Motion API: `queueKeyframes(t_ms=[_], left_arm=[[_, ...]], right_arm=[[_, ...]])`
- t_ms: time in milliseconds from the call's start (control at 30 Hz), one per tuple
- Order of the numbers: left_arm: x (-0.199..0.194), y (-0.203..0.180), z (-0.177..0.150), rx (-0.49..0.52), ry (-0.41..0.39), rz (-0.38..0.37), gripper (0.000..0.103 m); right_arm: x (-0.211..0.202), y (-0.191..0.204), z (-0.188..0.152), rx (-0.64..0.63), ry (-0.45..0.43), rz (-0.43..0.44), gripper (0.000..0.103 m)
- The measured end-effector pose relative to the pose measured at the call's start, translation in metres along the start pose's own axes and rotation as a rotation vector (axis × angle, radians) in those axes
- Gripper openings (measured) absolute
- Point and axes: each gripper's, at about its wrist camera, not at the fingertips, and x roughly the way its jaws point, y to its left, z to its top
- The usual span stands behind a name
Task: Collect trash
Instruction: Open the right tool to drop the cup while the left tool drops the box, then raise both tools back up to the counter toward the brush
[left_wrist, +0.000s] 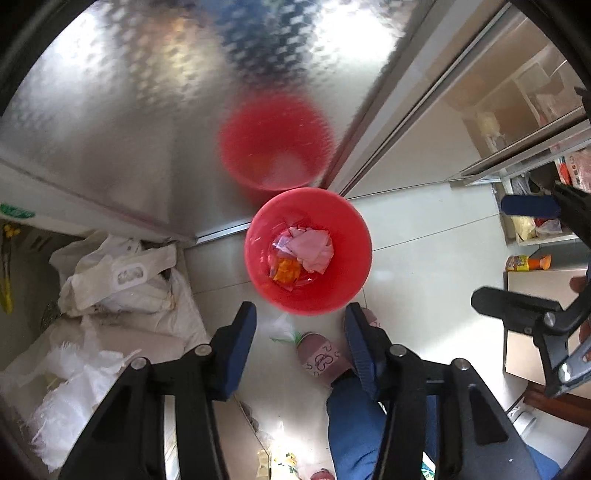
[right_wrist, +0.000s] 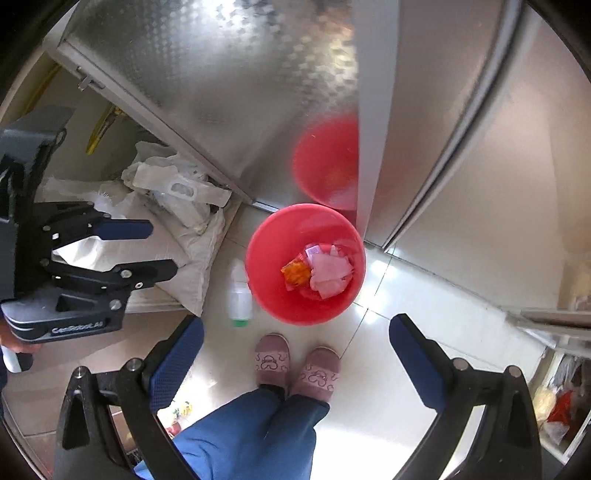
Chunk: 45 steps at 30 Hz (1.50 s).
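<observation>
Red bin (right_wrist: 306, 266) mouth open from above. Steel cabinet (right_wrist: 221, 92) touches its far rim; white bottle (right_wrist: 240, 295) just beside; bags (right_wrist: 177, 199) near. Slippers (right_wrist: 295, 365) occupy the near-side floor.

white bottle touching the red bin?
Apart. Right wrist view: the white bottle lies on the floor beside the red bin, with a thin strip of tile showing between them.
</observation>
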Motion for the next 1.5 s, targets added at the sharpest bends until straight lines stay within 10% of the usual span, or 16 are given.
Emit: queueKeyframes(t_ms=[667,1500], left_arm=[[-0.012,-0.008,0.006,0.008,0.007,-0.023,0.047],[-0.286,-0.041,-0.013,-0.182,-0.198,0.069,0.068]], right_arm=[[-0.021,-0.007,-0.007,0.041,-0.012,0.018,0.101],[-0.274,0.048,0.027,-0.169,-0.218,0.0,0.101]])
